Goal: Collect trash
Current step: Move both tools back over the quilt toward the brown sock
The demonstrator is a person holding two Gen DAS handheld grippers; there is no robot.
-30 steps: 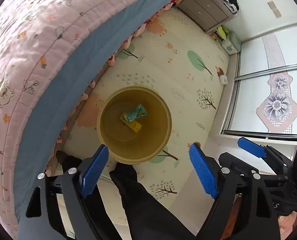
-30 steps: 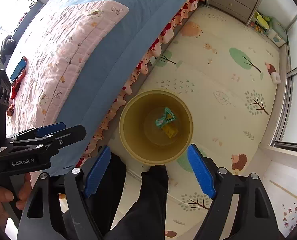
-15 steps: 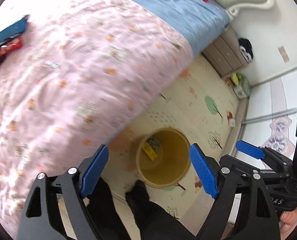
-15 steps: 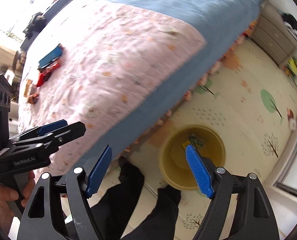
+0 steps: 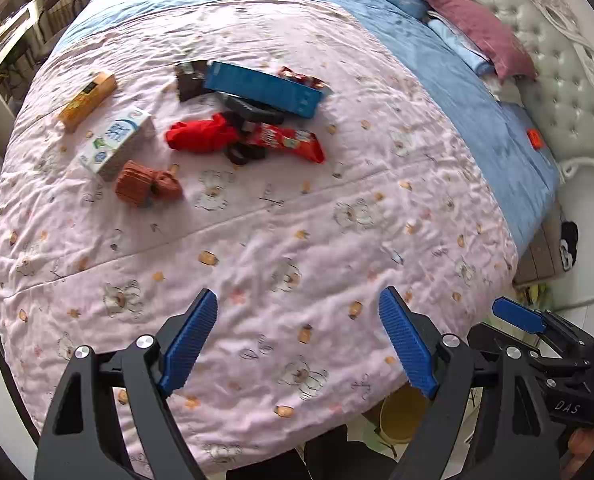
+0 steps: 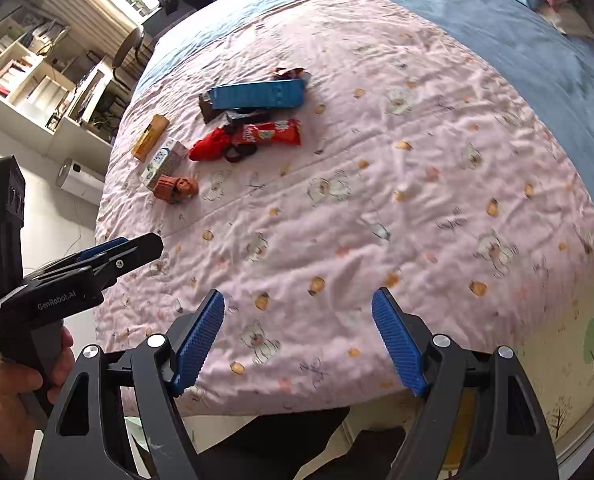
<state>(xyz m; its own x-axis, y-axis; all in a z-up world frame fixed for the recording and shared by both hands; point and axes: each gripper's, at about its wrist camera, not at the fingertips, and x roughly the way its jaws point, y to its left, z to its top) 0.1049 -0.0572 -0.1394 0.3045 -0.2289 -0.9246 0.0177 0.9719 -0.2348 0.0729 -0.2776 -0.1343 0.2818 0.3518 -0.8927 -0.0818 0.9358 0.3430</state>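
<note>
Trash lies in a cluster on the pink quilt (image 5: 297,220) at the far side of the bed: a blue box (image 5: 263,89), a red snack wrapper (image 5: 289,142), a crumpled red piece (image 5: 201,136), a milk carton (image 5: 117,142), an orange box (image 5: 88,98) and a brown wrapper (image 5: 147,182). The same cluster shows in the right wrist view around the blue box (image 6: 257,95). My left gripper (image 5: 299,344) hangs open over the near quilt, nothing between its pads. My right gripper (image 6: 299,340) is open and empty too. The yellow bin (image 5: 401,420) peeks out under the bed's edge.
Pillows (image 5: 469,20) and a padded headboard (image 5: 557,80) lie at the far right. Shelves (image 6: 37,76) stand beyond the bed on the left. A person's hand (image 6: 21,384) grips the left tool. Dark trouser legs (image 6: 281,440) stand at the bed's near edge.
Both grippers swung up and away from the yellow bin on the floor to over the bed. The trash cluster on the quilt came into view. Both stayed open and empty.
</note>
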